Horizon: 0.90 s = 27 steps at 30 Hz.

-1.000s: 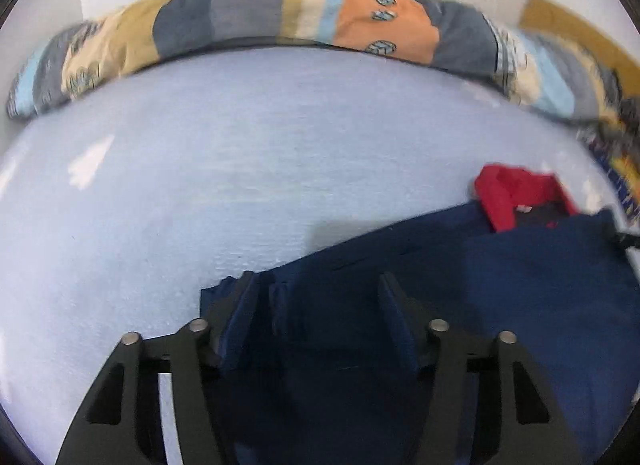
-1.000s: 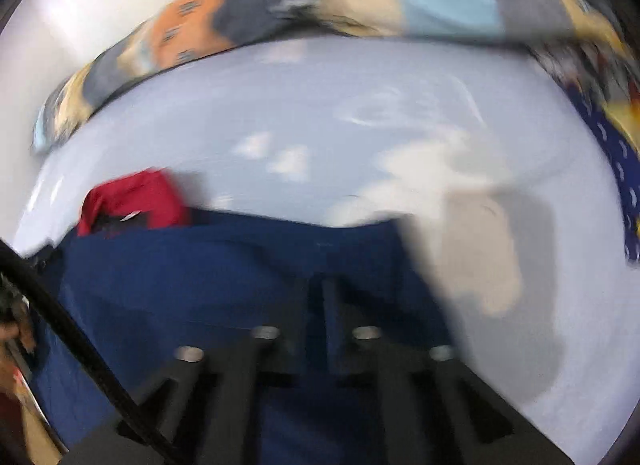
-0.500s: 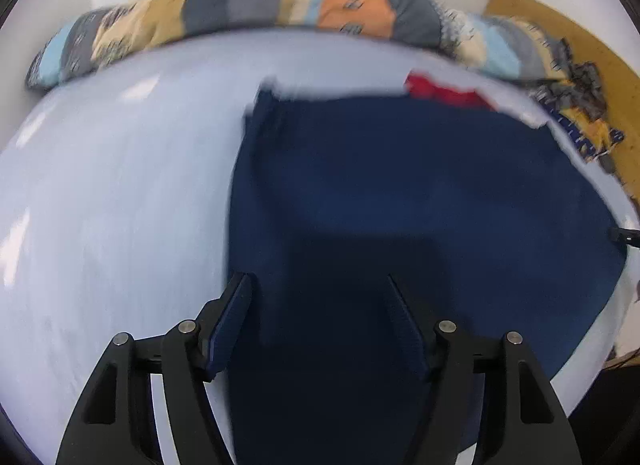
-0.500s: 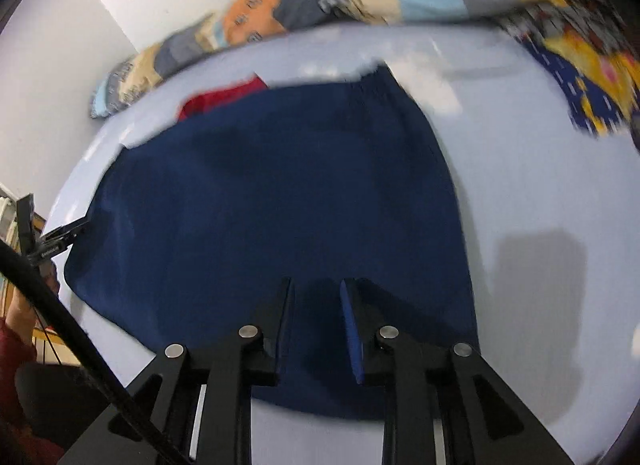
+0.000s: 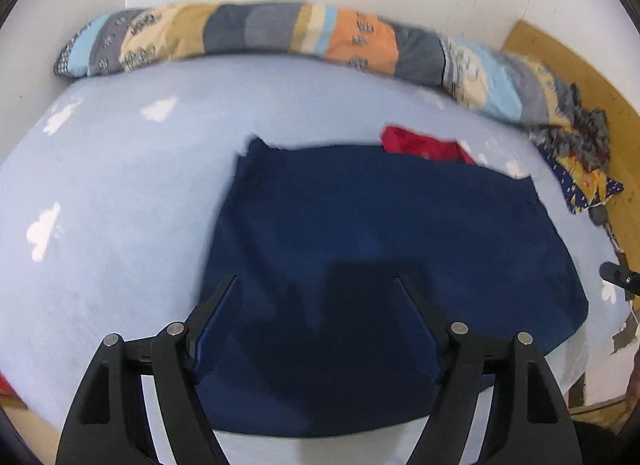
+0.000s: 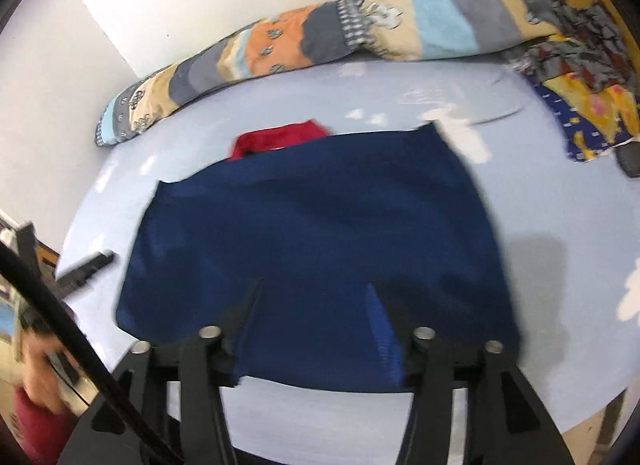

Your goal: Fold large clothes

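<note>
On the pale blue bedsheet [image 5: 120,193] printed with white clouds, a large navy blue garment [image 5: 380,233] with a red collar [image 5: 424,145] at its far edge is seen lying flat as a broad rectangle, its near edge close to the near side of the bed. Along the far side a long patchwork bolster [image 5: 280,37] of grey, tan, orange and light blue panels is laid against the white wall, and a crumpled patterned cloth in blue and yellow [image 6: 584,121] is heaped at the far right corner. Both black two-finger tools are held above the near part of the garment, pointing down at it: the left gripper [image 5: 318,317] is seen with its jaws spreading wide, and the right gripper [image 6: 316,309] with its jaws opening too. Nothing is pinched between either pair; the fabric is only seen beyond them, lying on the sheet. A fold appears to have just been laid down and let go, so the step in hand is judged to be the release between folds. For the next move, a fresh edge or pair of corners would have to be picked, probably at one side of the rectangle, gripped by both tools and carried across so that the garment is narrowed.
</note>
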Tool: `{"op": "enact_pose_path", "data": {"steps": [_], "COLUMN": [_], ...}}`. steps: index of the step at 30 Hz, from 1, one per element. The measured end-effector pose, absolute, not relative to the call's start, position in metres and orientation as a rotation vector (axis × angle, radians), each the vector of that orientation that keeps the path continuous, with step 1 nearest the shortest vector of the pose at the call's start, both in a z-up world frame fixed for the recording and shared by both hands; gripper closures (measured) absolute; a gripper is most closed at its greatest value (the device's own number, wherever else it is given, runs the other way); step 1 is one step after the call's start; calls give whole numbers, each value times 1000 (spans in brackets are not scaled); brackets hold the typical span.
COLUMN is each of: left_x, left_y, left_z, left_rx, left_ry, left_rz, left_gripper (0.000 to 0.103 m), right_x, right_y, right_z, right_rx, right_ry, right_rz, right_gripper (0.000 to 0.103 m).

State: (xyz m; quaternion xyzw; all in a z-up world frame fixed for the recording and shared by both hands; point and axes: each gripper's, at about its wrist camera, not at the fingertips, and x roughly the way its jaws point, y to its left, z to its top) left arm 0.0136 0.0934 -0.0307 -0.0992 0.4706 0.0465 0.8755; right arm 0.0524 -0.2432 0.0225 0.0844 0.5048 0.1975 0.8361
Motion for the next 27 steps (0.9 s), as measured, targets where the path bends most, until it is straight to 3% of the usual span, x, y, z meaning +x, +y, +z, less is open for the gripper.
{"op": "enact_pose_path", "data": {"steps": [5, 9, 15, 20, 25, 27], "left_x": [22, 24, 24, 21, 27, 25], "left_y": [58, 51, 55, 79, 80, 77], "left_z": [-78, -112, -103, -99, -110, -105], "left_rx": [-243, -108, -84, -118, -67, -62], "left_ry": [1109, 1189, 1131, 1092, 1109, 1084], "left_rz": [73, 65, 57, 128, 144, 144], "left_gripper": [27, 25, 21, 21, 19, 19], "right_x": [60, 54, 59, 80, 101, 98], "right_y": [-166, -145, -163, -240, -278, -288], "right_z": [-29, -86, -72, -34, -90, -85], "right_rx": [153, 6, 68, 147, 198, 227], "right_ry": [1223, 1330, 1309, 1133, 1319, 1301], "right_rz": [387, 386, 456, 293, 228, 245], "right_gripper": [41, 41, 41, 41, 42, 46]}}
